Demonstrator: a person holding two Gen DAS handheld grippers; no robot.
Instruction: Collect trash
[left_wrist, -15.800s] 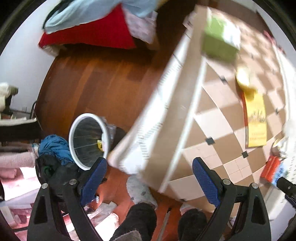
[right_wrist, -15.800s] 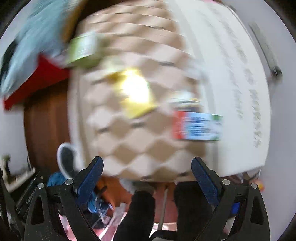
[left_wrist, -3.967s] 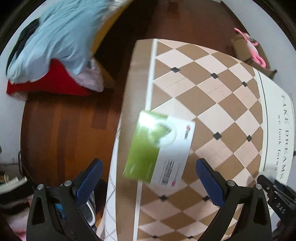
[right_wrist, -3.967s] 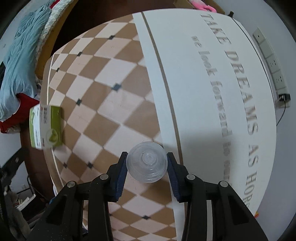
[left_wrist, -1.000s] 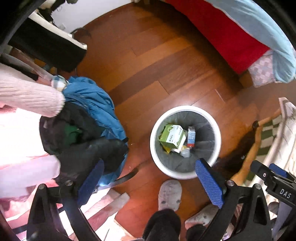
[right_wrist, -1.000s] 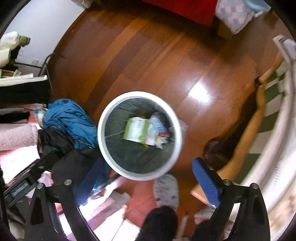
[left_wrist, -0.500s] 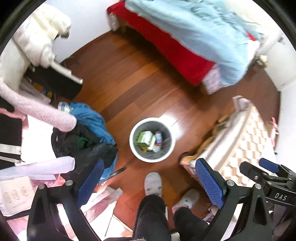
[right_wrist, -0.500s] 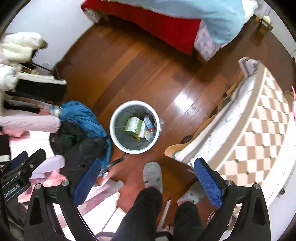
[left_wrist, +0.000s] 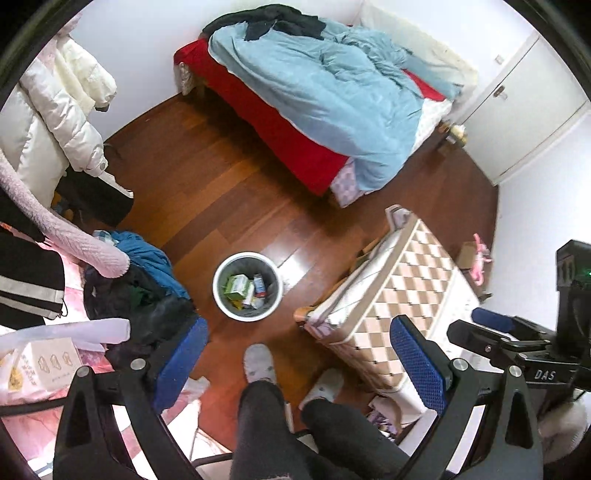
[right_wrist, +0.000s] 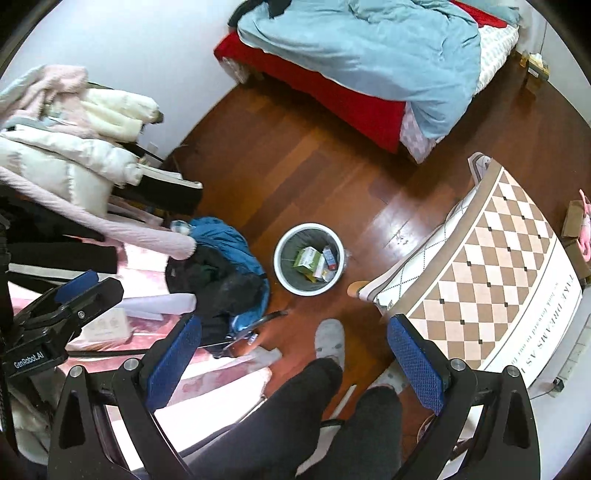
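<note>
Both my wrist cameras look steeply down from high above the floor (left_wrist: 207, 192); my left one sits further right, over the checkered surface (left_wrist: 413, 295); both share the bin (left_wrist: 247, 286) (right_wrist: 309, 258), bed (left_wrist: 325, 92) (right_wrist: 369, 55) and my slippered feet

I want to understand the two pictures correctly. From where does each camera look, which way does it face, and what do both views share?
Left wrist: high on the open left gripper, facing down at the trash bin, bed and table; legs, slippers and the right gripper show.
Right wrist: on the open right gripper, facing down likewise; legs and the left gripper show.
Shared: bin, bed, table, clothes pile.
</note>
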